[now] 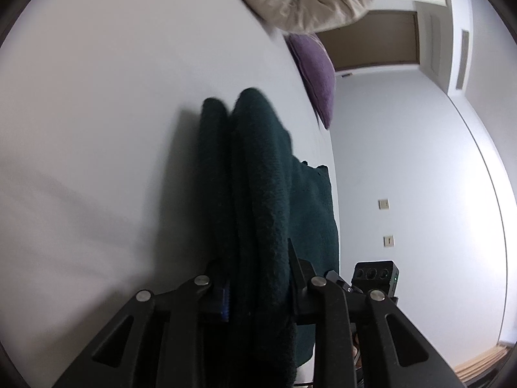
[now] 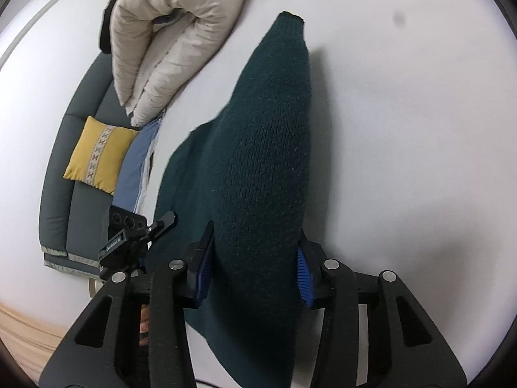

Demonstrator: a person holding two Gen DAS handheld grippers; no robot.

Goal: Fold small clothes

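Note:
A dark green knit garment [image 1: 258, 194] lies bunched on a white surface [image 1: 97, 129]. My left gripper [image 1: 258, 284] is shut on a thick fold of it, the cloth filling the gap between the fingers. In the right wrist view the same green garment [image 2: 268, 161] stretches away from me. My right gripper [image 2: 255, 268] is shut on its near end, with the blue pads [image 2: 303, 274] pressed against the cloth on both sides. The other gripper's camera block [image 2: 126, 223] shows at the left.
A beige padded jacket [image 2: 168, 32] lies at the far end of the white surface. A purple cloth [image 1: 316, 77] lies near it. A blue garment [image 2: 135, 168] sits at the edge. A grey sofa [image 2: 80, 129] with a yellow cushion [image 2: 97, 155] stands beyond.

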